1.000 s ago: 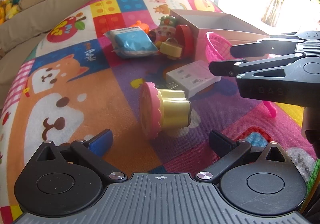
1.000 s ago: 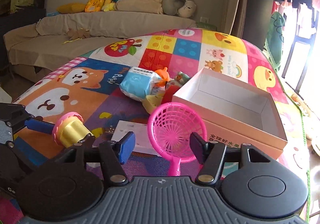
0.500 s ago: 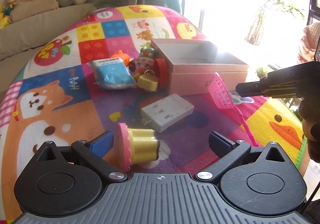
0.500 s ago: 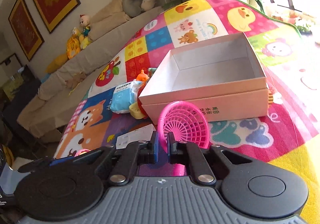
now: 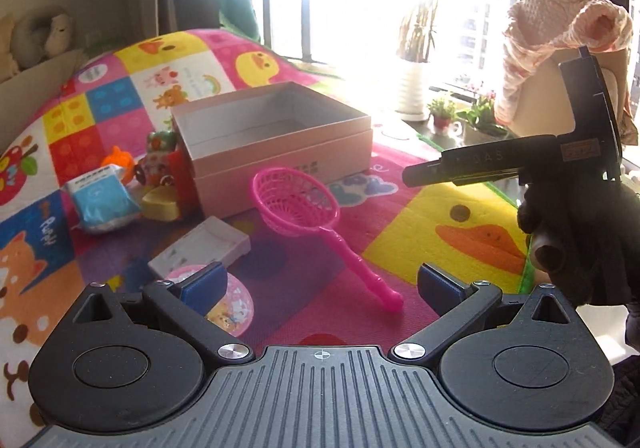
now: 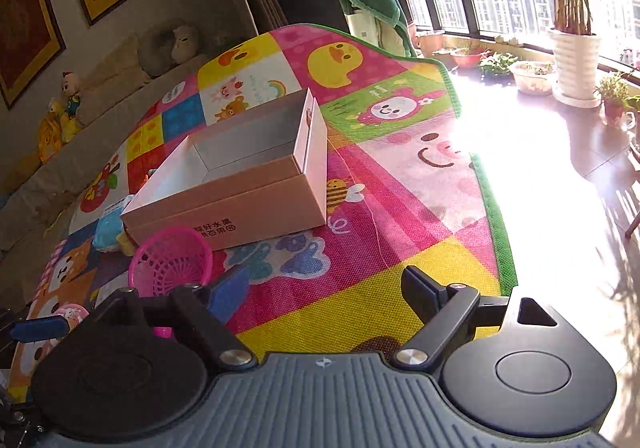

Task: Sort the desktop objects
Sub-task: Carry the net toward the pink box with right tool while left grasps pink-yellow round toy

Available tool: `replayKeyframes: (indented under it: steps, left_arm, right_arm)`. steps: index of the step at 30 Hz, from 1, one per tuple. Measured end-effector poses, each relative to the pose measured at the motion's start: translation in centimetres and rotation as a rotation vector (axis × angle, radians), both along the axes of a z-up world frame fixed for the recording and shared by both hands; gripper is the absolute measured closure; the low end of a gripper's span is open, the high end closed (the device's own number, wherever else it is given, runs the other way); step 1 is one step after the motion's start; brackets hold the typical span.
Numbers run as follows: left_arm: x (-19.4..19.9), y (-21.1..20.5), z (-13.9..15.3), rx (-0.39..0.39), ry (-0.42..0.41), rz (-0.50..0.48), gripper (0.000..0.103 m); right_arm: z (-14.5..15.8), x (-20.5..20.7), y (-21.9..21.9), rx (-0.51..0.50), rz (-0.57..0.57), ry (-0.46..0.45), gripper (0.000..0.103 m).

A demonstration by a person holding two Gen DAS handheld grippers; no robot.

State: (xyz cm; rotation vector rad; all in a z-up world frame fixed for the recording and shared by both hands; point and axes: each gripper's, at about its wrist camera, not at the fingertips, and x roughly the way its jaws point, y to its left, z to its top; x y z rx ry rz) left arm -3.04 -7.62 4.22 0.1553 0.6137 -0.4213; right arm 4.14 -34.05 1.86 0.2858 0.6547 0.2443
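Plainly, with both the left gripper [image 5: 320,280] and the right gripper [image 6: 324,288] spread wide and empty, the pink strainer [image 5: 298,203] lying beside the box [image 5: 272,135] could be knocked aside if approached carelessly.

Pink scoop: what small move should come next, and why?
Probably ease the left tongs forward and down onto the handle of the pink scoop. They are open, the scoop lies loose on the mat with its handle pointing between them, and the empty box stands just behind it. The right tongs are open too, but the scoop sits off to their left.
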Motion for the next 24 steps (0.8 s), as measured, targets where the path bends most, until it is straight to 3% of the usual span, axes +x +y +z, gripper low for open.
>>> replayKeyframes:
  steps: [6, 12, 17, 22, 24]
  left_arm:
    - [0.8, 2.7, 0.3, 0.020, -0.003, 0.163, 0.000]
    - [1.2, 4.2, -0.7, 0.031, 0.032, 0.248, 0.000]
    - [1.6, 4.7, -1.3, 0.056, 0.030, 0.287, 0.000]
    - [1.5, 5.4, -1.7, 0.050, 0.033, 0.298, 0.000]
    - [1.5, 5.6, -1.6, 0.046, 0.024, 0.307, 0.000]
  right_arm:
    - [0.9, 0.0, 3.5, -0.113, 0.114, -0.048, 0.017]
    - [1.7, 1.8, 7.7, -0.041, 0.238, -0.023, 0.017]
    - [1.7, 1.6, 12.9, -0.248, 0.343, -0.099, 0.003]
    - [0.8, 2.6, 15.3, -0.342, 0.378, -0.076, 0.003]
    - [0.8, 2.6, 15.7, -0.371, 0.391, -0.076, 0.015]
